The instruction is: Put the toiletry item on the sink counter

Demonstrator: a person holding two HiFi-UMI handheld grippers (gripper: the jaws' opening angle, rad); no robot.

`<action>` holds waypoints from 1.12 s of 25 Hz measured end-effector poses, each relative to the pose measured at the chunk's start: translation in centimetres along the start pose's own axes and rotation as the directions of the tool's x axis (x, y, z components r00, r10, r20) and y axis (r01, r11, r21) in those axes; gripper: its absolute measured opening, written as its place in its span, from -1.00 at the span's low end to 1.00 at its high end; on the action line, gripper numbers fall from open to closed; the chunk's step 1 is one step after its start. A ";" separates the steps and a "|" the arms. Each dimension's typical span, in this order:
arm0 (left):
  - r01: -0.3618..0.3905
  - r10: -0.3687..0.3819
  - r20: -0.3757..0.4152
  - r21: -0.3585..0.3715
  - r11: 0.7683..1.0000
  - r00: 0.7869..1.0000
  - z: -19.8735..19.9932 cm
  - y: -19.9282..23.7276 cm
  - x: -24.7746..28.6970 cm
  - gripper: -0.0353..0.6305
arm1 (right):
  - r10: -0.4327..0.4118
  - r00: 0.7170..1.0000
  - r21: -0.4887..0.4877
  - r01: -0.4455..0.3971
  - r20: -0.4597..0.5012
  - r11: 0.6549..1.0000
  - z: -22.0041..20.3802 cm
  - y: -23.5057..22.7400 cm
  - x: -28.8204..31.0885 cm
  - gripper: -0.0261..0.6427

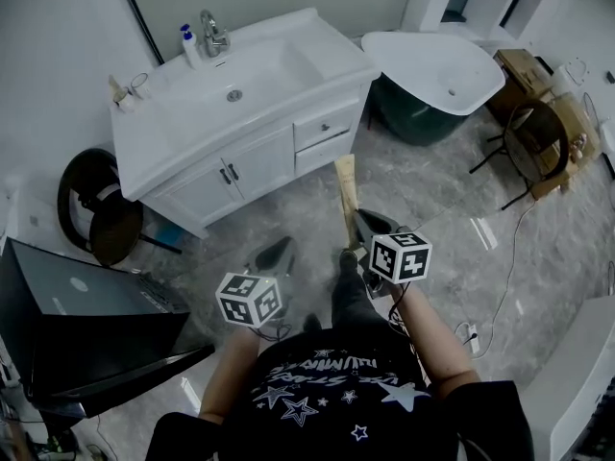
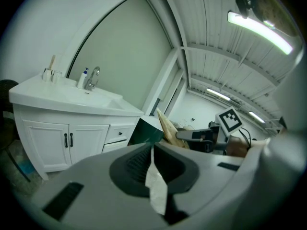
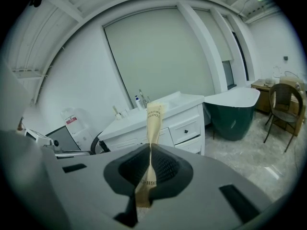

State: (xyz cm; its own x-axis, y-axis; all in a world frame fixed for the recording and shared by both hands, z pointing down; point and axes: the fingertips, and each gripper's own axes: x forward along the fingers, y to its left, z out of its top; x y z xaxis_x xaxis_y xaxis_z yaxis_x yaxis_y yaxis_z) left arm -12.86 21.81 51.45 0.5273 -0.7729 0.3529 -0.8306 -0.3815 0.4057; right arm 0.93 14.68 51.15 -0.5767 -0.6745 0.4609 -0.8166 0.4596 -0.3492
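Observation:
A tan paper toothbrush packet (image 1: 346, 195) (image 3: 153, 121) sticks forward out of my right gripper (image 1: 358, 221) (image 3: 150, 147), which is shut on it. From the left gripper view the packet (image 2: 169, 128) shows to the right, pointing up. My left gripper (image 1: 281, 251) (image 2: 152, 150) is shut on a thin white paper piece (image 2: 156, 183). Both grippers hang over the floor, well short of the white sink counter (image 1: 327, 60) (image 3: 184, 101) (image 2: 38, 92), which has a basin, a faucet (image 1: 213, 32) and a pump bottle (image 1: 189, 46).
A cup with brushes (image 1: 130, 88) stands at the counter's left end. A green and white bathtub (image 1: 437, 75) sits right of the vanity. A dark chair (image 1: 538, 137) is further right. A round black stool (image 1: 96, 209) and a black case (image 1: 77, 305) are at the left.

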 end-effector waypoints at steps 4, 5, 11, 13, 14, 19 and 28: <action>-0.022 0.022 0.006 -0.016 1.000 1.000 1.4 1.5 1.9 -0.80 | 0.023 1.000 -0.007 -0.023 -0.008 1.000 1.8 -1.0 2.7 -0.86; -0.026 0.026 0.004 -0.016 1.000 1.000 1.6 1.9 2.5 -0.80 | 0.029 1.000 -0.008 -0.029 -0.008 1.000 2.3 -1.3 3.3 -0.86; -0.050 0.051 0.012 -0.045 0.998 0.999 3.7 3.5 7.5 -0.80 | 0.044 0.999 -0.013 -0.044 -0.025 0.999 5.0 -5.4 7.0 -0.86; -0.059 0.059 0.009 -0.040 0.997 0.998 4.6 3.8 9.4 -0.80 | 0.041 0.999 -0.003 -0.041 -0.020 0.999 6.6 -7.3 8.3 -0.86; -0.064 0.065 0.007 -0.039 0.997 0.998 5.1 4.0 10.3 -0.80 | 0.041 0.999 0.004 -0.041 -0.018 0.999 7.4 -8.3 8.9 -0.86; -0.097 0.097 0.004 -0.053 0.994 0.995 7.7 4.9 14.8 -0.80 | 0.058 0.998 0.011 -0.058 -0.039 0.998 10.8 -12.4 12.1 -0.86; -0.152 0.152 -0.002 -0.041 0.988 0.988 11.3 5.0 21.5 -0.80 | 0.106 0.992 0.014 -0.106 -0.071 0.994 15.0 -18.2 16.4 -0.86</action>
State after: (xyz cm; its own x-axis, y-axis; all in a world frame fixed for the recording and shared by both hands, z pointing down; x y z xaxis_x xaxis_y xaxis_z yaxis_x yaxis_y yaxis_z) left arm -7.65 -2.48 51.51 0.3955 -0.8207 0.4125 -0.8931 -0.2388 0.3812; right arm 6.70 -13.35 52.83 -0.6605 -0.5794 0.4776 -0.7507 0.5201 -0.4072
